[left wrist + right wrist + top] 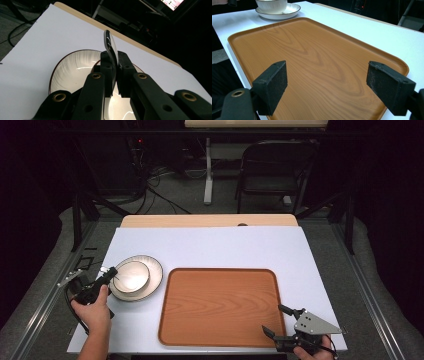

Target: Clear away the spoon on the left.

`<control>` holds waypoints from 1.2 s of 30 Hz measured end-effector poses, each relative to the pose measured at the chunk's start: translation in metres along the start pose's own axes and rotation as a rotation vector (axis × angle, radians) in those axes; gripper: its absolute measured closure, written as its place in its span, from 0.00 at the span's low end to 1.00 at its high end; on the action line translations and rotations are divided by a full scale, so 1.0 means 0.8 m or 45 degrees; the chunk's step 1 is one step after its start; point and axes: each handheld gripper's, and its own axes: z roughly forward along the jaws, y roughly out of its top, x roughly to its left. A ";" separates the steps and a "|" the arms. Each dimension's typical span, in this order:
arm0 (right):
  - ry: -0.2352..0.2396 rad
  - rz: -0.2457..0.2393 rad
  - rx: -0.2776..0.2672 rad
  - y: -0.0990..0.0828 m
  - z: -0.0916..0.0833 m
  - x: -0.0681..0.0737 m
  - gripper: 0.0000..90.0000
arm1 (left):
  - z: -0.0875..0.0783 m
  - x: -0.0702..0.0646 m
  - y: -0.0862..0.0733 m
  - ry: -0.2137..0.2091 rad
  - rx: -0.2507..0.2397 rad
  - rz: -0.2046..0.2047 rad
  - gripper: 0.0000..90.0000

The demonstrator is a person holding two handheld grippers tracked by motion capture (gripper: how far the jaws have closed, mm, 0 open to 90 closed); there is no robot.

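A white bowl (131, 276) sits on a ribbed white plate with a dark rim (156, 270) at the table's left. My left gripper (112, 271) comes in from the left and is shut on the bowl's near rim. In the left gripper view the thin rim (110, 42) stands pinched between the two black pads of the left gripper (115, 65), with the plate (72, 67) behind. My right gripper (273, 318) is open at the wooden tray's (220, 305) near right corner. The right gripper (327, 72) has only the bare tray (317, 55) between its pads; the bowl (272, 5) and plate (292, 10) stand far off.
A white sheet (215, 245) covers the table, with a wooden edge along the back. The tray lies in the middle right. A dark folding chair (275, 165) and cables stand on the floor beyond the table.
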 end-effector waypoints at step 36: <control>-0.002 0.002 0.000 0.000 0.000 0.000 0.18 | -0.012 -0.094 0.058 -0.030 0.203 0.471 0.95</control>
